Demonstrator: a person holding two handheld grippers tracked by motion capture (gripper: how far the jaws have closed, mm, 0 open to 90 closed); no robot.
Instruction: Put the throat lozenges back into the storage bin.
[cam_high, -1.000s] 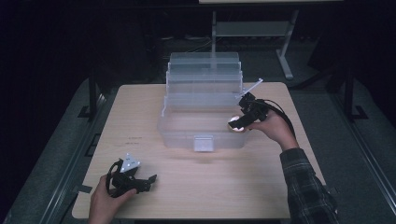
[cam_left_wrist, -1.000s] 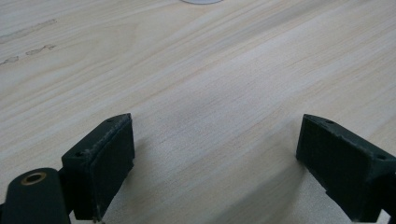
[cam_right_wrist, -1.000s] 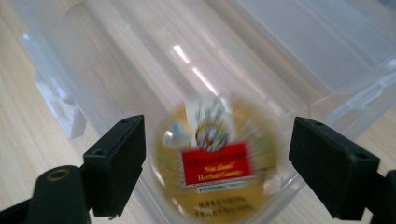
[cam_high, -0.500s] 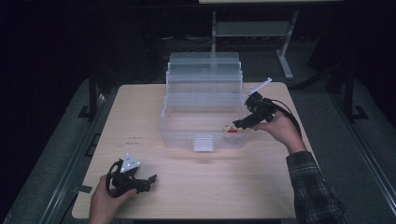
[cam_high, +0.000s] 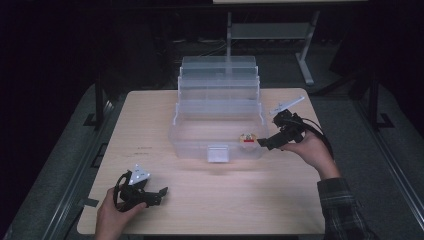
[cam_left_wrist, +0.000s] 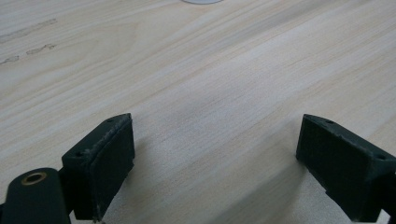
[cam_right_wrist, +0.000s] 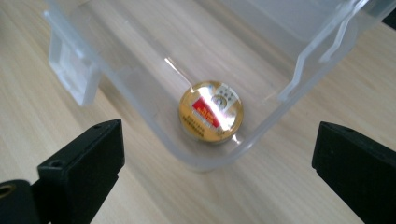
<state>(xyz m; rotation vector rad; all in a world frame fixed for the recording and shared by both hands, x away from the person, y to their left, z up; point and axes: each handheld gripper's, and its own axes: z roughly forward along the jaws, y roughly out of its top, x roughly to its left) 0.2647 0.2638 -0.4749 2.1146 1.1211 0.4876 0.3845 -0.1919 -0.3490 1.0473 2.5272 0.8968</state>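
A light wood-grain surface (cam_high: 150, 125) is shown. Behind it, a grey metal stand (cam_high: 305, 60) is seen against a dark background. Dark flooring (cam_high: 60, 150) is visible alongside.

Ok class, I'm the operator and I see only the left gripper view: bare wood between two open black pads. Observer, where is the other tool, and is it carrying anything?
Observer: The right tool is at the front right corner of a clear plastic box, open and carrying nothing.
Operator: Is there anything in that box?
Observer: Yes, a small round gold tin with a red label lies flat on the floor of the bottom compartment, in that near corner.
Operator: And where does my own tool sit on the table?
Observer: The left tool rests near the front left of the table, well apart from the box.
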